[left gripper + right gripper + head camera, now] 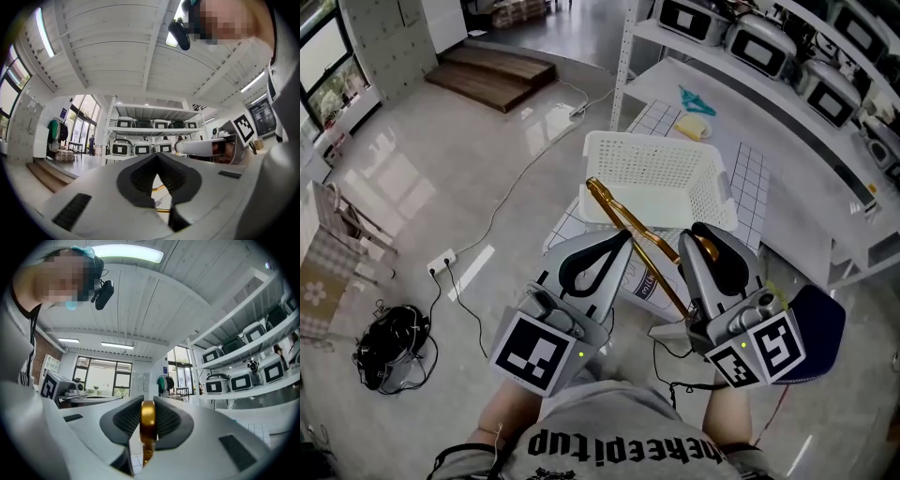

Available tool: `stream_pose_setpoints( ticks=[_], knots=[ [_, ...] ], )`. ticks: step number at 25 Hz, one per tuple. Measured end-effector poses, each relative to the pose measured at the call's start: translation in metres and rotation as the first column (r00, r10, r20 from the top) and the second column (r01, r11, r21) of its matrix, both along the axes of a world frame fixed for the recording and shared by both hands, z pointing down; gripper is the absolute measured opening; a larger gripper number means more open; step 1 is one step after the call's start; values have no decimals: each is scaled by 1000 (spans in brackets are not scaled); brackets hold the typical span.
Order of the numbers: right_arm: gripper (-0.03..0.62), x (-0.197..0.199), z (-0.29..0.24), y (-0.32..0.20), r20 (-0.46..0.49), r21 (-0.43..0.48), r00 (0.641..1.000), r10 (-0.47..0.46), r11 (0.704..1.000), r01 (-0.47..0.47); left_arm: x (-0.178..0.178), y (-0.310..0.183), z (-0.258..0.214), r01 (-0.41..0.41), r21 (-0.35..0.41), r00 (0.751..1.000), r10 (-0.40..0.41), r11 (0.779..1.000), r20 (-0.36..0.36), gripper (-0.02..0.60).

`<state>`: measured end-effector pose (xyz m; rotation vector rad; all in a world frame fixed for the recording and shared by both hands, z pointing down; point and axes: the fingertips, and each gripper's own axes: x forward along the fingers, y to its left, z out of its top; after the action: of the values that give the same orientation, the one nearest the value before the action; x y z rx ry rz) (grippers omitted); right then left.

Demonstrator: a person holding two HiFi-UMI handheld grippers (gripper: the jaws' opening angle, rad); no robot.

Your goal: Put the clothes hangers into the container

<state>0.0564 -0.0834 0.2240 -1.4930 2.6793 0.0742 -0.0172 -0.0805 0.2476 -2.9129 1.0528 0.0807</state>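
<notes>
While the right gripper [148,418] pinches the gold hanger [609,208] mid-frame, the left gripper's [158,157] jaws sit pressed together, empty; white basket [647,164] just above.

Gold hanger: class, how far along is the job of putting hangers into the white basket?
Done: nothing; the white basket looks empty. In hand: the right gripper has its jaws shut on the gold hanger, whose far end is over the basket's near rim; the left gripper holds nothing. Left: lower and release it; a teal item beyond the basket may be another hanger.
</notes>
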Motion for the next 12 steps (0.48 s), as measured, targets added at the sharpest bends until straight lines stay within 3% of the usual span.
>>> stream_pose_setpoints(
  ticks=[12],
  knots=[
    [83, -24, -15, -41, -26, 30, 997, 71, 997, -71, -40, -42, 3, -44, 1, 999, 44, 999, -2, 15]
  ],
)
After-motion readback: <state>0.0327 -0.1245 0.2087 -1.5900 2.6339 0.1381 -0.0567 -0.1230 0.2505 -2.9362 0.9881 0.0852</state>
